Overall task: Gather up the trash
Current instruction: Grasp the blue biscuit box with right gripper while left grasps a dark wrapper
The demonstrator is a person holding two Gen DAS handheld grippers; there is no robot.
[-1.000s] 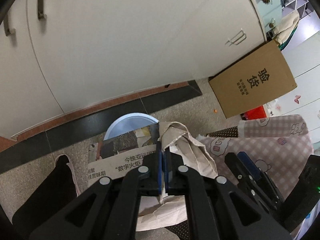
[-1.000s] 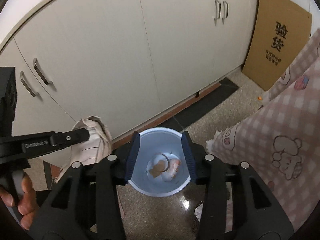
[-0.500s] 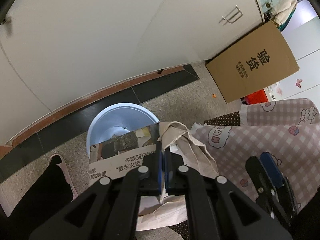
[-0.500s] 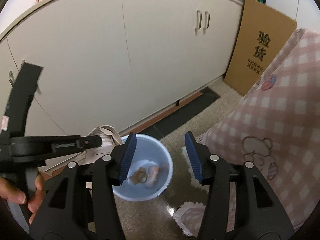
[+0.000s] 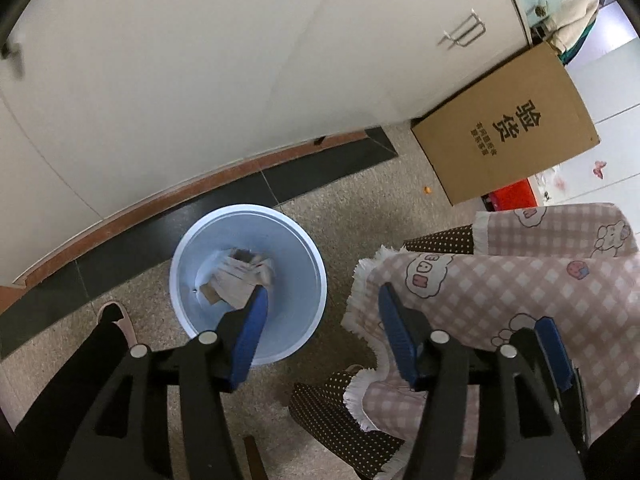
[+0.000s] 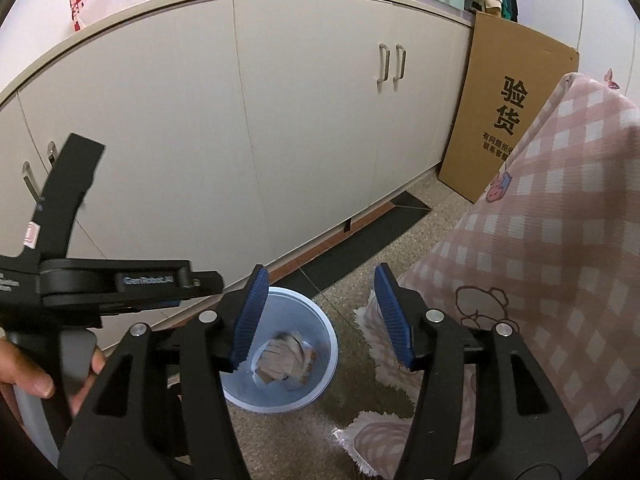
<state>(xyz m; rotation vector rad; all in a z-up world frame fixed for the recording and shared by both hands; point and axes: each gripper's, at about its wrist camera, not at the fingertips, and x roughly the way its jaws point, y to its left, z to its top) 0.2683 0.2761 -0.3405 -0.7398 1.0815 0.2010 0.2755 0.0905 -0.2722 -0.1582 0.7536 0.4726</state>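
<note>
Left wrist: both tools opening, empty; crumpled paper (image 5: 240, 278) inside round blue bin (image 5: 308, 280).

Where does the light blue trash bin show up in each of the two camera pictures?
Left wrist view: the light blue trash bin sits left of centre on the floor, crumpled paper inside it.
Right wrist view: the bin lies low at centre, seen between the claw's blue fingers.
Shared landmark: the brown cardboard box leaning against the white cabinets, to the right.
</note>
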